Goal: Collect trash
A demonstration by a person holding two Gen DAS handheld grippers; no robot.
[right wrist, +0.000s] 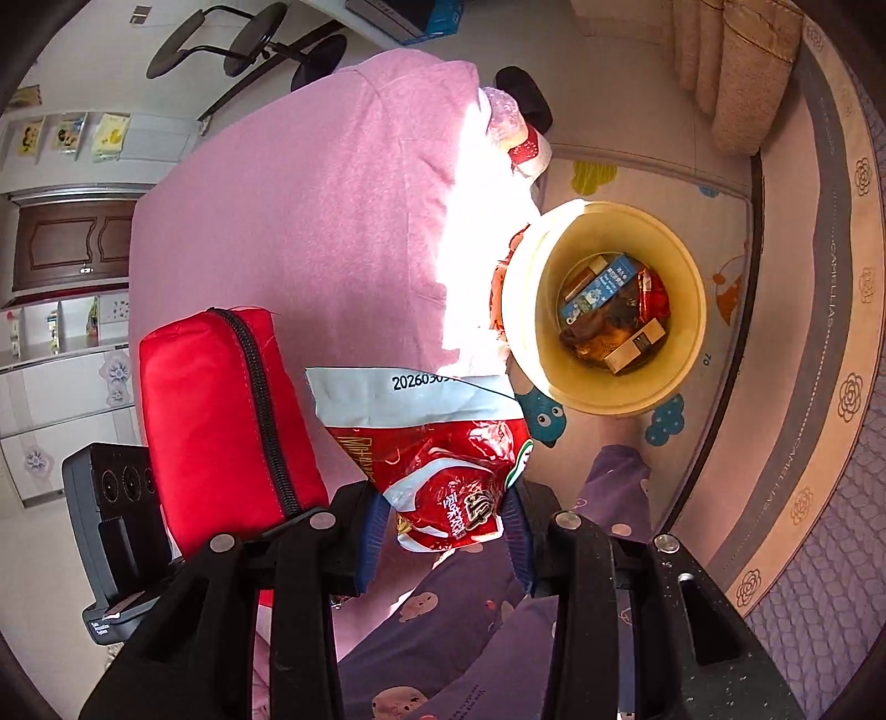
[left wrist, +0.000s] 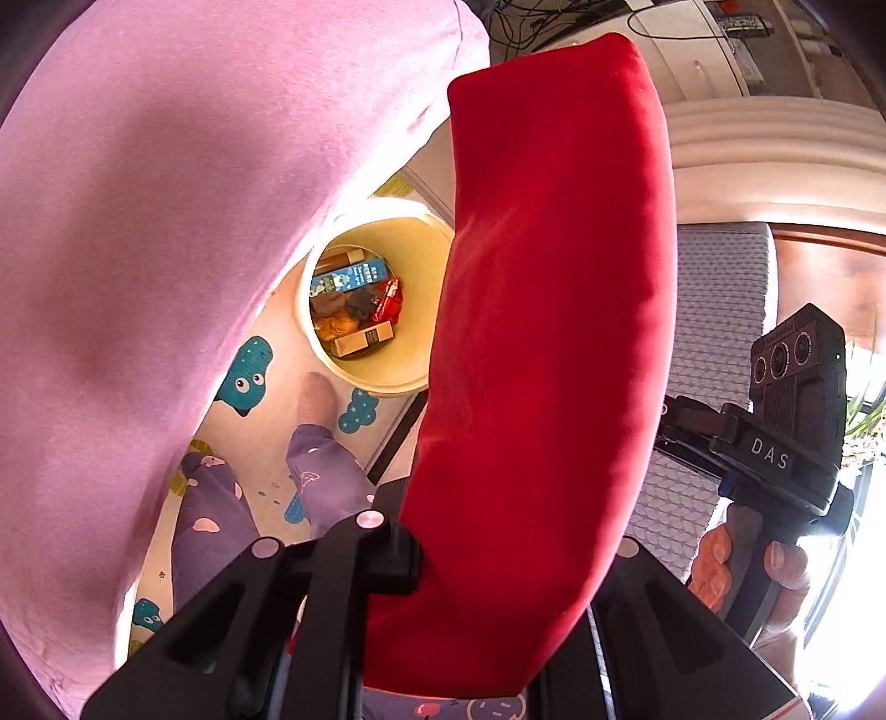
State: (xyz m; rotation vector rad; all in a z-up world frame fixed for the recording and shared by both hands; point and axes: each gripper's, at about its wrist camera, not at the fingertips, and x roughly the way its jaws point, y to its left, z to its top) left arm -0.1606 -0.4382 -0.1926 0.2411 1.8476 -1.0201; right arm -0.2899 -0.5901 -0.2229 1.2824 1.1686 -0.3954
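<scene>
right gripper [right wrist: 443, 531] is pinching a crumpled red and white snack wrapper [right wrist: 437, 459] between its blue-padded fingers [right wrist: 368, 545], printed date strip on the wrapper's upper edge, wrapper held up in the air above the person's purple pyjama legs [right wrist: 498, 626]. left gripper [left wrist: 498, 598] is clamped on a red zippered cushion [left wrist: 548, 354], which stands upright out of the jaws and fills the middle of the left wrist view; same cushion [right wrist: 221, 421] shows at left in the right wrist view, zipper facing the camera, just beside the wrapper. right hand [left wrist: 742, 576] visible at lower right in the left view, wrapped round the other tool's handle. behind both, a pink bedsheet [right wrist: 310, 221] covers the bed edge. further down on the floor sits a cream round bin [right wrist: 686, 266], on a cartoon-print play mat [right wrist: 736, 194], next to the bed. bin [left wrist: 421, 243] already holds trash: blue carton [right wrist: 598, 288], tan box [right wrist: 637, 346], red wrapper [right wrist: 653, 293] and some brown scraps. a socked foot [left wrist: 318, 399] rests on the mat just beside the bin. far back: office chairs [right wrist: 249, 39] and cabinets [right wrist: 66, 243].
</scene>
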